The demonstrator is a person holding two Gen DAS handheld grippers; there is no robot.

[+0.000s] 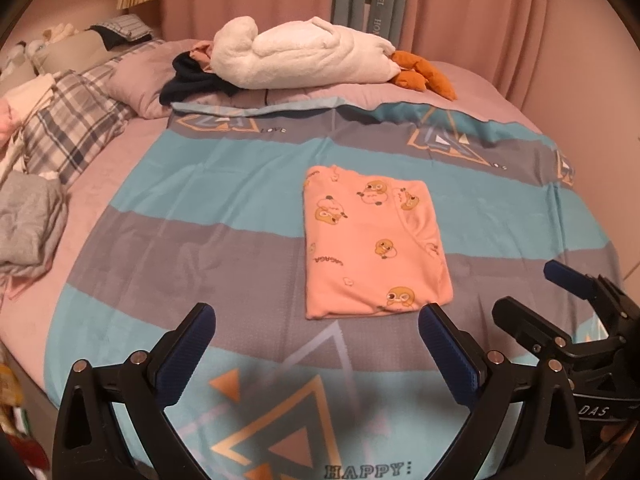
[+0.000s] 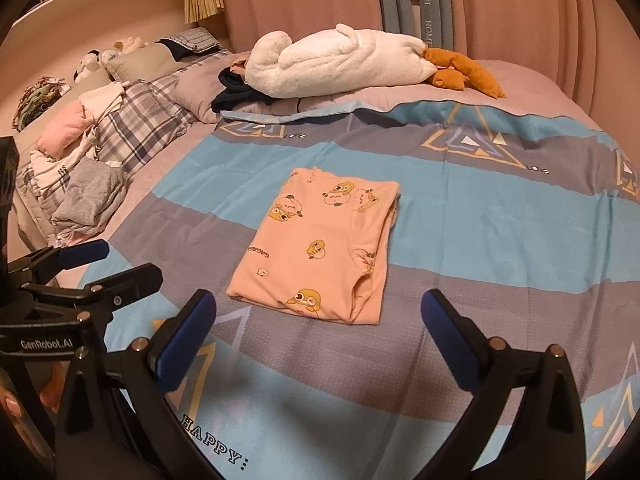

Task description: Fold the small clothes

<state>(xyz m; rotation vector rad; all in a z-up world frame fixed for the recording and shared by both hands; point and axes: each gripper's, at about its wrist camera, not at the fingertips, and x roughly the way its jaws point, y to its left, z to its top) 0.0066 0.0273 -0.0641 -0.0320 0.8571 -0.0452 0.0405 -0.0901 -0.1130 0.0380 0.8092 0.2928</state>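
The pink garment lies folded into a neat rectangle on the striped bedspread, flat and square, which reads as a finished fold. The left gripper hangs just short of its near edge, fingers spread wide and empty. The right gripper does the same beside it, wide with nothing between. More clothes wait heaped by the pillows, likely next.

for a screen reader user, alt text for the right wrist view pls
A folded pink garment with duck prints lies flat on a blue and grey striped bedspread, just beyond the open, empty right tongs. The left tongs show at the left edge.
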